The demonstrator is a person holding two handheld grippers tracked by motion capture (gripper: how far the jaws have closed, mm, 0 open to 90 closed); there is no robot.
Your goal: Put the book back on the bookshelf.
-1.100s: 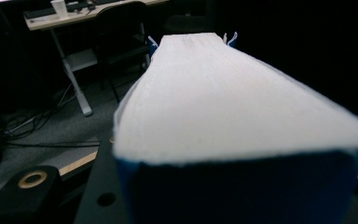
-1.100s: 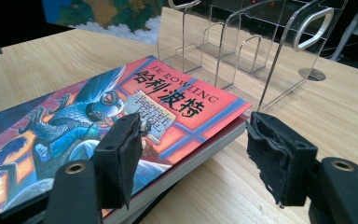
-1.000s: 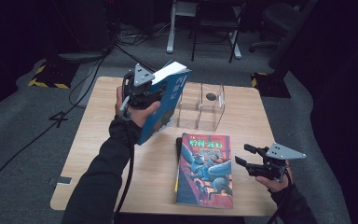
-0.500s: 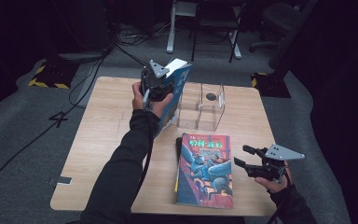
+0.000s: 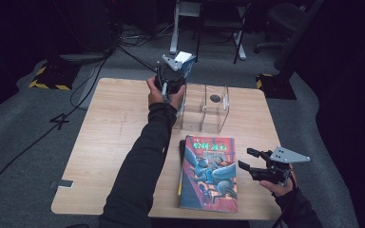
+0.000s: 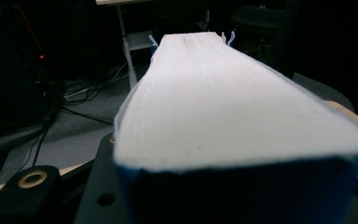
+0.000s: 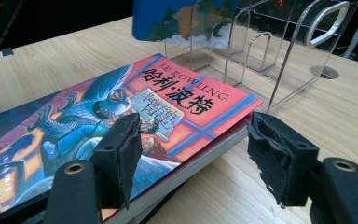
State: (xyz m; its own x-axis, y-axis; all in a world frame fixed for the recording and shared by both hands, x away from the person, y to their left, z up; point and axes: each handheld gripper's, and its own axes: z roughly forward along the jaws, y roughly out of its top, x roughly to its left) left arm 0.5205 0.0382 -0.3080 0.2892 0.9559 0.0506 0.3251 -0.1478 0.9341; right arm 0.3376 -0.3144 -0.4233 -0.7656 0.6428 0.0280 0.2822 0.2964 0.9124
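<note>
A thick blue book (image 5: 187, 63) is held upright in the air, my left gripper (image 5: 172, 80) shut on its lower end. It hangs over the left end of a clear acrylic book rack (image 5: 208, 108) at the back of the table. Its white page edge (image 6: 233, 102) runs away from the left gripper view's camera. A red-covered book (image 5: 209, 173) lies flat near the front edge. My right gripper (image 5: 247, 159) stands open just right of it, low over the table, jaws pointing left. In the right gripper view my gripper (image 7: 193, 154) faces the red book's (image 7: 121, 107) corner, with the rack (image 7: 261, 51) and the blue book (image 7: 177, 18) beyond.
The wooden table (image 5: 109, 137) has bare room on its left half. A round cable hole (image 5: 215, 98) sits behind the rack. Past the far edge are floor cables, a desk frame (image 5: 176, 28) and a chair (image 5: 285, 19).
My left hand has carried the blue book to the right and slightly down, from left of the rack to over its left end. The right gripper has kept still.
</note>
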